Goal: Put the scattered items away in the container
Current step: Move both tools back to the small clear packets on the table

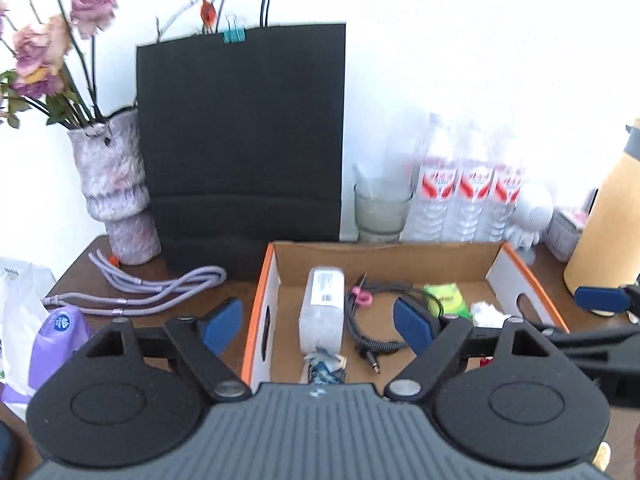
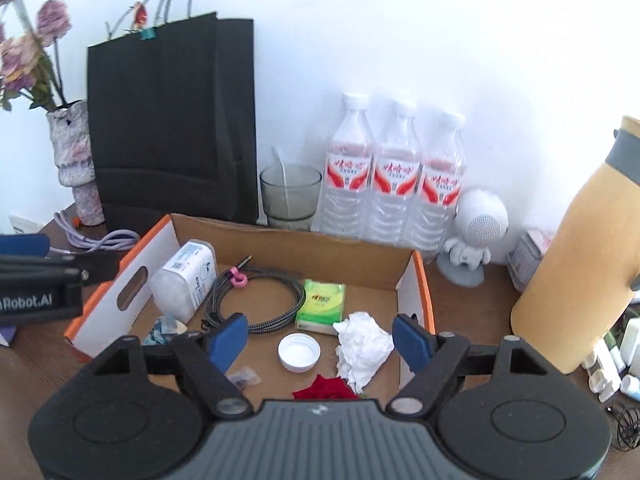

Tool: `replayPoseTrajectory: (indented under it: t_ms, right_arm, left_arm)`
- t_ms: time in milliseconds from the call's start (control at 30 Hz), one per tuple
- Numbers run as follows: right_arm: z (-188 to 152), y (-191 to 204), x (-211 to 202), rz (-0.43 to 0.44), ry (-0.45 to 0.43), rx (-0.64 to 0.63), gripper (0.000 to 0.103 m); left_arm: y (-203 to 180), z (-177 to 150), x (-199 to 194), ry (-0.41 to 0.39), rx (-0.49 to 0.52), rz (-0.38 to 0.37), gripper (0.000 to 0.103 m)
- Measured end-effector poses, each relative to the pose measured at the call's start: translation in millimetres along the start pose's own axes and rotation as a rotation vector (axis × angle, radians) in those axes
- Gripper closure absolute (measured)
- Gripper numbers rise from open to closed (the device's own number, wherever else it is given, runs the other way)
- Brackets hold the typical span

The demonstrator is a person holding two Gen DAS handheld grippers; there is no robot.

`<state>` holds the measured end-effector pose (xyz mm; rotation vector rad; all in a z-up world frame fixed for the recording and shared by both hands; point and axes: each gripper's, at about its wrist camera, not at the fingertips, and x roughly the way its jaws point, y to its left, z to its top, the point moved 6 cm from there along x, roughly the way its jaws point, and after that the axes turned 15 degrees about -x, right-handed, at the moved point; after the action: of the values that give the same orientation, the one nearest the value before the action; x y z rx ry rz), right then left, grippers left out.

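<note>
An open cardboard box (image 1: 384,256) with orange edges stands on the brown table. In it lie a white pack (image 1: 323,312), a braided cable (image 1: 368,320), a green tissue pack (image 1: 448,298) and a crumpled tissue (image 1: 486,314). The right wrist view shows the same box (image 2: 288,240), plus a white cap (image 2: 299,352), a crumpled tissue (image 2: 362,348) and a red flower (image 2: 326,390). My left gripper (image 1: 319,324) hangs open over the box's left half, holding nothing. My right gripper (image 2: 320,343) is open over the right half, also with nothing between its pads.
A purple cable (image 1: 152,296) lies on the table left of the box. Behind stand a black paper bag (image 1: 240,140), a flower vase (image 1: 116,188), a glass (image 2: 290,196), three water bottles (image 2: 394,184) and a white figurine (image 2: 474,236). A yellow flask (image 2: 576,272) is at the right.
</note>
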<state>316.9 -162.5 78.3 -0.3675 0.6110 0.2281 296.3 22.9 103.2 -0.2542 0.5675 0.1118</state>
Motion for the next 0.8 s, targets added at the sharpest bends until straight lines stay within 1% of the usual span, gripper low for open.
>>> replayPoseTrajectory:
  t_ms: [67,100,167,267,333,433,467,567,667,700,733,800]
  right_arm:
    - [-7,2,-2,0.012,-0.054,0.027,0.024]
    - [-9,1,-2,0.02,-0.064,0.045,0.024]
    - [-13,0,-4,0.022,-0.081,0.061,0.024]
    - [-17,4,-7,0.01,-0.089,0.044,0.024]
    - [-21,4,-10,0.015,-0.104,0.059,0.024]
    - [-31,4,-22,0.039,-0.135,0.096,0.024]
    - [-38,6,-28,0.047,-0.147,0.099,0.024]
    - [-65,13,-50,0.037,-0.174,0.089,0.024]
    - [-101,25,-79,0.023,-0.185,0.095,0.023]
    - [-114,30,-88,0.034,-0.191,0.104,0.023]
    - [-127,34,-98,0.047,-0.204,0.115,0.021]
    - [-154,43,-113,0.045,-0.184,0.142,0.02]
  left_arm:
    - [-1,-8,-1,-0.018,-0.006,-0.022,0.018]
    - [-2,-12,-2,-0.026,-0.01,-0.034,0.018]
    - [-2,-18,-5,-0.049,-0.015,-0.052,0.018]
    - [-3,-25,-7,-0.058,-0.024,-0.064,0.018]
    - [0,-30,-9,-0.065,-0.031,-0.067,0.018]
    - [6,-38,-28,-0.091,-0.038,-0.07,0.018]
    - [9,-43,-36,-0.095,-0.035,-0.073,0.016]
    - [25,-67,-68,-0.098,-0.04,-0.081,0.013]
    - [47,-101,-109,-0.13,-0.042,-0.095,0.011]
    - [55,-112,-120,-0.14,-0.048,-0.089,0.01]
    - [64,-126,-134,-0.146,-0.06,-0.084,0.007]
    - [82,-157,-153,-0.117,-0.079,-0.059,0.006]
